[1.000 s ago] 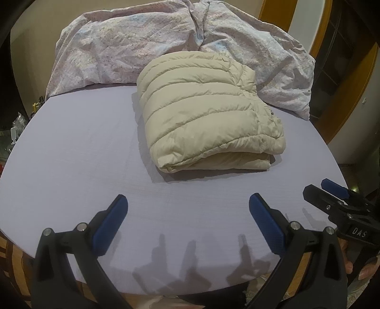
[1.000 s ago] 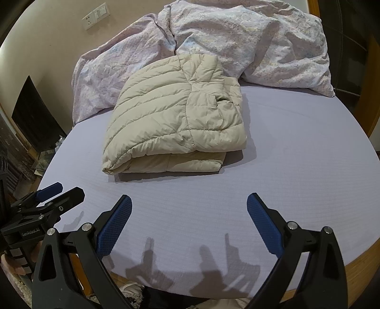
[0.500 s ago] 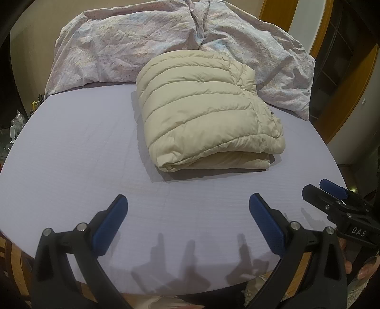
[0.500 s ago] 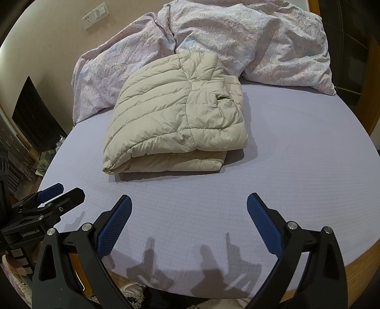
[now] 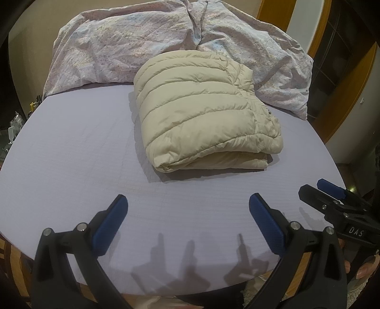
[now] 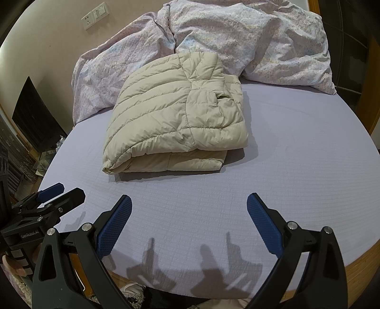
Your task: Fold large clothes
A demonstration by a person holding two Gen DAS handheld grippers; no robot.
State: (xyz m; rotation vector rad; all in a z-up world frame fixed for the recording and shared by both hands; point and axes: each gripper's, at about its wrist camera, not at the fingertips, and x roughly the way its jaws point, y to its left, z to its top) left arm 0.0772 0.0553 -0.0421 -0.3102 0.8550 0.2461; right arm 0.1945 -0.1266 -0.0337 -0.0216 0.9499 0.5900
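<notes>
Left wrist view: left hand-held gripper (image 5: 187, 215) sits low over the near edge of the bed (image 5: 71, 154), its two blue-padded fingers (image 5: 110, 224) spread wide apart with nothing between them. Jacket (image 5: 204, 111), cream and quilted, lies folded into a thick rectangular bundle on the lavender sheet, past the middle of the bed and slightly right of centre. Its folded edge faces the camera; layered edges show at the lower right corner. Duvet (image 5: 142, 42), pale with a floral print, is heaped along the far side of the bed, and the jacket's far end touches it. Right hand-held gripper (image 5: 320, 190) enters at the right edge, over the bed's near right rim, well apart from the jacket; its finger gap cannot be judged from this angle. Finger shadows fall on the sheet near the camera.

Right wrist view: right hand-held gripper (image 6: 188, 211) is likewise low at the near edge, fingers set wide apart and empty. Jacket (image 6: 175, 114) lies ahead and left of centre, flat on the sheet, with its collar or hood portion on top toward the duvet (image 6: 249, 38). Left hand-held gripper (image 6: 63, 192) appears at the left edge, beside the bed's rim. Wall socket (image 6: 95, 15) sits on the wall at upper left.
</notes>
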